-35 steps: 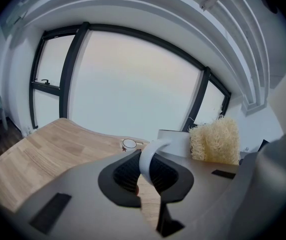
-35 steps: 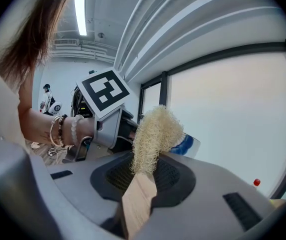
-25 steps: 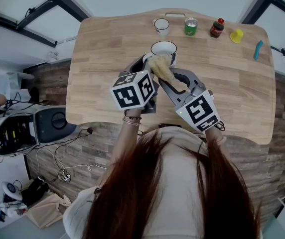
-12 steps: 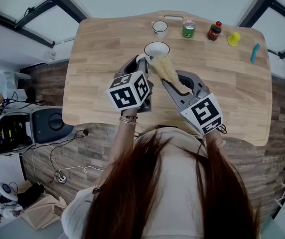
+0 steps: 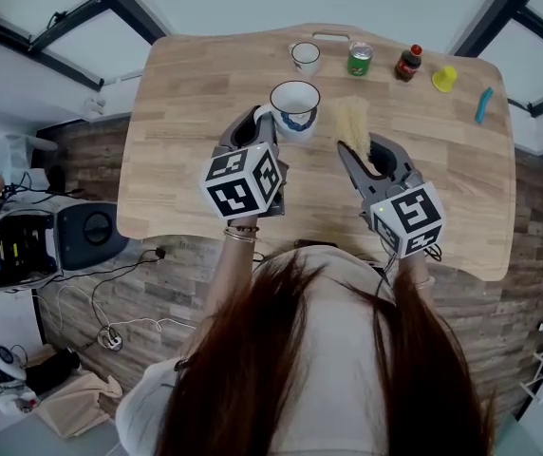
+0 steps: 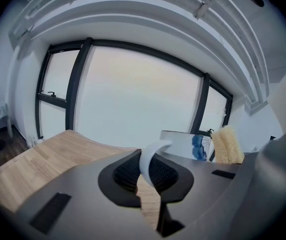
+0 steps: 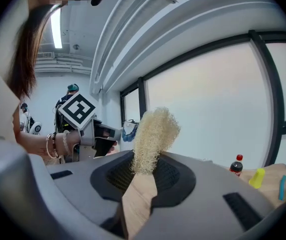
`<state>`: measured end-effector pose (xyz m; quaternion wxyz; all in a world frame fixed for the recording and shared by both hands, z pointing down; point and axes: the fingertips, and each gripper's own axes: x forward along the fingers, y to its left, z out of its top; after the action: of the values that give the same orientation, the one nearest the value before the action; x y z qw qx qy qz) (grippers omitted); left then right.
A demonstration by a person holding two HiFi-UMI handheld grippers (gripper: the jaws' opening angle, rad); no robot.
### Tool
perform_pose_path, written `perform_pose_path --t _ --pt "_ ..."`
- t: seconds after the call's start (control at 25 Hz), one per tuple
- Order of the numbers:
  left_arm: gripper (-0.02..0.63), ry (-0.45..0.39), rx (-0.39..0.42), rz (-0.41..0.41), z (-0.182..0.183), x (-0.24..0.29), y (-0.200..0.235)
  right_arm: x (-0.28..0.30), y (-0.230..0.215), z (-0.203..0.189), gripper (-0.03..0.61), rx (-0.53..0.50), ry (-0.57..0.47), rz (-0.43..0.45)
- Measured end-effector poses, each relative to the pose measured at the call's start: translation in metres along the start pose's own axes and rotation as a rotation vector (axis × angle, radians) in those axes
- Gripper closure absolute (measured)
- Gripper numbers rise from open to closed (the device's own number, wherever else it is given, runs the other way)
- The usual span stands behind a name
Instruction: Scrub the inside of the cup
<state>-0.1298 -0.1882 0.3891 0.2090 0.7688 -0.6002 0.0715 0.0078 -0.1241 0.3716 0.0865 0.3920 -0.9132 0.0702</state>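
Note:
A white cup with a blue pattern [image 5: 294, 107] is held above the wooden table [image 5: 186, 93], a little left of centre. My left gripper [image 5: 258, 122] is shut on the cup's handle [image 6: 151, 159], and the cup body [image 6: 185, 143] shows just beyond the jaws. To the right of the cup, and apart from it, is a pale yellow loofah scrubber [image 5: 352, 120]. My right gripper [image 5: 353, 148] is shut on the scrubber's lower end. In the right gripper view the loofah scrubber [image 7: 153, 134] stands up from the right gripper [image 7: 143, 173], outside the cup.
Along the table's far edge stand a small white cup [image 5: 305, 55], a green can [image 5: 359, 58], a dark bottle with a red cap [image 5: 407, 63], a yellow object [image 5: 445, 78] and a teal object [image 5: 483, 104]. A person stands in the background [image 7: 70, 96].
The scrubber was at the cup's mouth; my right gripper has drawn it out and moved right. The cup in my left gripper has shifted slightly left.

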Motion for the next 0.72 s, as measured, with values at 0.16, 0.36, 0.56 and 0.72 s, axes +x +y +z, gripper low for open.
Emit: perform_pose_path --t 0.16,0.36,0.56,0.72 --pt "0.584 -0.029 0.020 -0.002 0.004 -0.008 -0.001 -0.009 -0.013 -0.004 0.477 0.036 -0.004 -0.054" --pt "0.584 -0.072 0.057 -0.010 0.010 -0.017 -0.003 -0.019 -0.025 -0.010 0.477 0.066 0.006 -0.109" --pt "0.584 -0.110 0.067 -0.030 0.015 -0.024 -0.008 -0.030 -0.038 -0.017 0.477 0.096 0.016 -0.157" --pt "0.584 -0.121 0.069 -0.034 0.016 -0.029 -0.010 -0.037 -0.045 -0.023 0.477 0.110 0.028 -0.189"
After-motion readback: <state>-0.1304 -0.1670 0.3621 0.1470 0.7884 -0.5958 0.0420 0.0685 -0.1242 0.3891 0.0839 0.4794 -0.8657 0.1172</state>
